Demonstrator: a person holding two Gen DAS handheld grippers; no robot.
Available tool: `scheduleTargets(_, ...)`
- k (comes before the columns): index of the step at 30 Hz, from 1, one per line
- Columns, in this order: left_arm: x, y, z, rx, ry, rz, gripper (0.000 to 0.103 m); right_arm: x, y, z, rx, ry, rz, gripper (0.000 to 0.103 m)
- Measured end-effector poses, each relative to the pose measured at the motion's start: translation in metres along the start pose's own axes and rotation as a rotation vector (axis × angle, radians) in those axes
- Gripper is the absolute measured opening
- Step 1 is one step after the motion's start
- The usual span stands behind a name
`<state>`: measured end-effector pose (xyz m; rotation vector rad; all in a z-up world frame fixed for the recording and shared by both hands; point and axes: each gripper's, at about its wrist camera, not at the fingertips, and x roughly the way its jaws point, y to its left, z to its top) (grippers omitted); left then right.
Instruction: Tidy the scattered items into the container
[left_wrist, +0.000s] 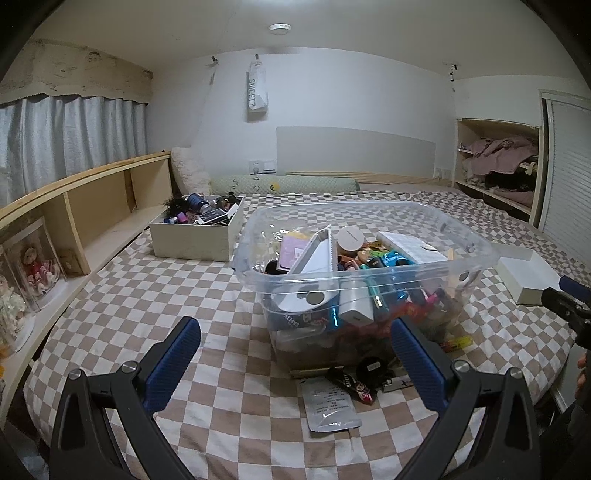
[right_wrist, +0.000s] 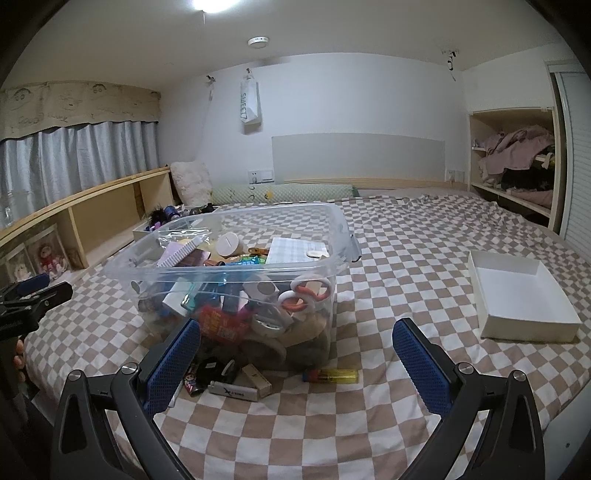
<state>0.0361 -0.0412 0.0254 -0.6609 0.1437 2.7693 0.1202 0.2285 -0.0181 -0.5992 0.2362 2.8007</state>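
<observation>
I hold both tools over the checkered bedspread (right_wrist: 388, 266), facing the clear plastic container (left_wrist: 369, 236), already crowded with small items. A white bag (left_wrist: 257, 90) on the wall behind the container reads "SWEET". In front of the container lie a white lighter (right_wrist: 233, 392) printed "X-FANS", a yellow lighter (right_wrist: 334, 375), a black packet (left_wrist: 352, 384) marked "SAFETY" and a silver pouch (left_wrist: 330, 406). My left gripper (left_wrist: 295, 354) is spread wide, holding nothing. My right gripper (right_wrist: 295, 354) is equally wide apart, touching nothing. An empty white box (right_wrist: 521, 299) sits right of the container.
</observation>
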Motion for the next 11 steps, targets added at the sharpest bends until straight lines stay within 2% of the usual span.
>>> scheduleTargets(11,0.0010,0.0062,-0.0025,-0.019,0.011,0.001,0.103,0.0012,0.0001,-0.0014,-0.005,0.018,-0.002,0.103)
